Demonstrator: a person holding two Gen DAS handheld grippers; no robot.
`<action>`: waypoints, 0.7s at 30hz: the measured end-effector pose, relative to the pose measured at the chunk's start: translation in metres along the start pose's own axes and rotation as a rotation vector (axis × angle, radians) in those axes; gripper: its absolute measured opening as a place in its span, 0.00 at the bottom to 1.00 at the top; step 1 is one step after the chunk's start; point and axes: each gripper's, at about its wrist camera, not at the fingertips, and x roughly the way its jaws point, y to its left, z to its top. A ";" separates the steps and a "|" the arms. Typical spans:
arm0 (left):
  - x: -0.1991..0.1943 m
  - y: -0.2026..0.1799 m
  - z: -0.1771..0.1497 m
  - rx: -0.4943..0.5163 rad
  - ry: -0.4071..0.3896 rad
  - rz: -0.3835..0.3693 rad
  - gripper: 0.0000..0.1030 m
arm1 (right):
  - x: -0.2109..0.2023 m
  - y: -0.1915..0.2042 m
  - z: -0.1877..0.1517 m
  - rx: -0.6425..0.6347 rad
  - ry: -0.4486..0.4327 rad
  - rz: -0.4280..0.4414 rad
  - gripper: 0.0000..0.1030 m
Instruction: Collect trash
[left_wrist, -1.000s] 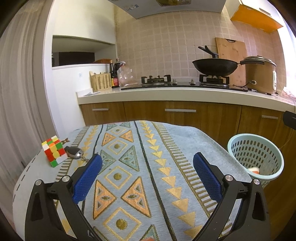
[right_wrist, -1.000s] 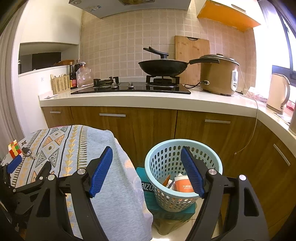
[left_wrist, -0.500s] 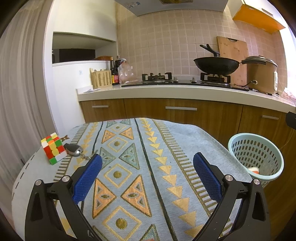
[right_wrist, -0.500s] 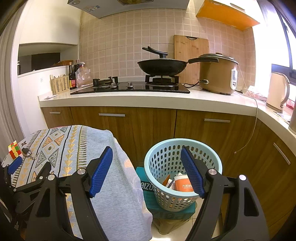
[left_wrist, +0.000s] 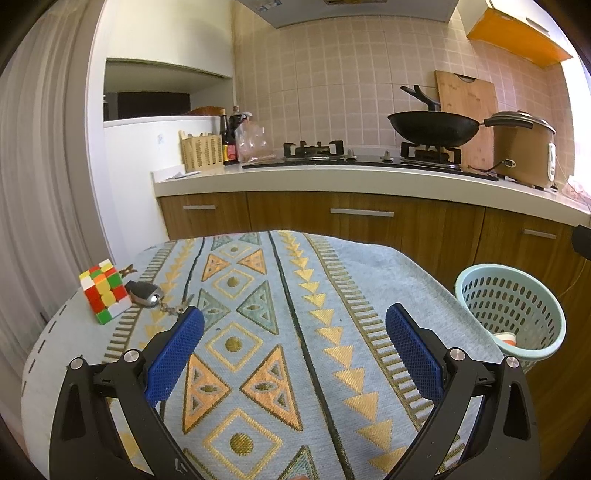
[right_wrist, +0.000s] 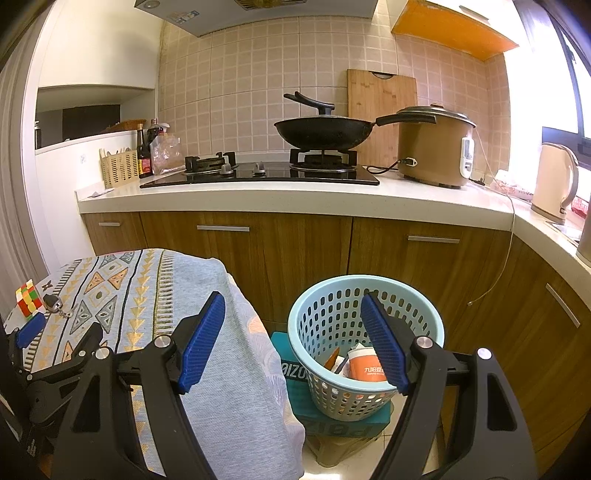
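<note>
cube (left_wrist: 105, 291) left of keys (left_wrist: 146, 294).

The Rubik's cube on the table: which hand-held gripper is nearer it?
Left. The left hand-held gripper hovers over the cloth beside the cube; the right hand-held gripper hangs by the basket.

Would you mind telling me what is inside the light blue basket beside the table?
Inside the basket lie an orange-and-white cup and some orange and white scraps. The right gripper's finger and the basket wall cover the rest of the bottom.

Woven tablecloth (left_wrist: 295, 332), perforated plastic basket (right_wrist: 369, 295), glossy wooden cabinets (right_wrist: 303, 251)
</note>
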 end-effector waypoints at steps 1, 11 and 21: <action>0.000 0.000 0.000 -0.001 0.003 0.000 0.93 | 0.000 0.000 -0.001 0.000 0.000 -0.001 0.70; -0.003 -0.003 -0.001 0.014 -0.004 0.008 0.93 | 0.002 0.000 -0.002 0.001 0.004 -0.004 0.70; -0.003 -0.003 -0.001 0.008 0.001 0.009 0.93 | 0.003 0.000 -0.003 0.001 0.007 -0.004 0.70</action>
